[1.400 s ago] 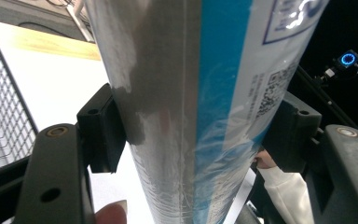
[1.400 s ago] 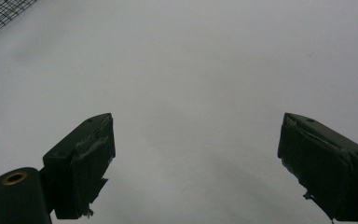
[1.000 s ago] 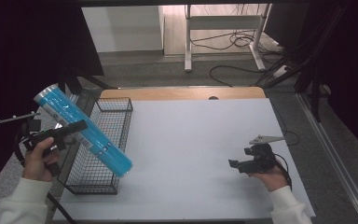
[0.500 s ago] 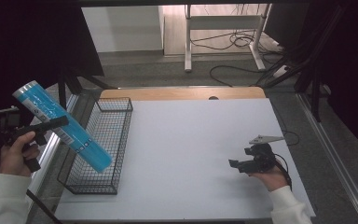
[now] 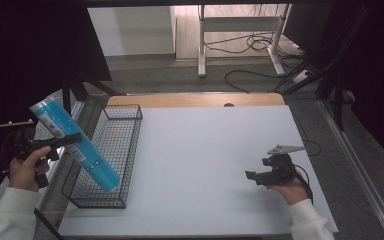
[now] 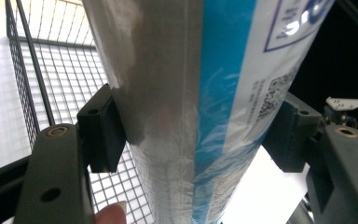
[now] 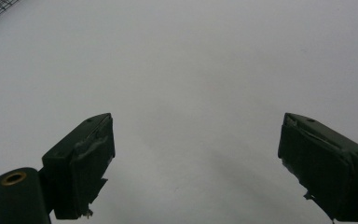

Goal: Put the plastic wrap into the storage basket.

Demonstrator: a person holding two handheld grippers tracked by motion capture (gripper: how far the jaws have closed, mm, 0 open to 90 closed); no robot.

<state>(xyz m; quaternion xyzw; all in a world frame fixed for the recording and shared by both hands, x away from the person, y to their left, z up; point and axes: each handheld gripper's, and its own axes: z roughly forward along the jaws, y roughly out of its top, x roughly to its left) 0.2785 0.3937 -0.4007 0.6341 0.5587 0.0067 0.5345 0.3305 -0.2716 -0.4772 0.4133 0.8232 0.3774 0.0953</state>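
Note:
A long blue and white wrapped tube (image 5: 75, 145) slants from upper left down into the black wire basket (image 5: 125, 131) at the table's left side. My left gripper (image 5: 72, 138) is shut on the tube's middle; in the left gripper view both pads (image 6: 103, 128) press the tube (image 6: 200, 102) from either side. My right gripper (image 5: 250, 176) rests low over the white table (image 5: 205, 150) at the right, jaws wide apart with nothing between them (image 7: 196, 163).
The basket's lower end lies near the table's front left corner. A wooden strip (image 5: 195, 100) edges the table's far side. Beyond it stand a metal frame (image 5: 240, 30) and loose cables (image 5: 260, 45) on the floor.
The left hand carried the tube leftward off the basket, then back right a little; the tube's lower end now sits over the basket's left wall. The right hand stayed still.

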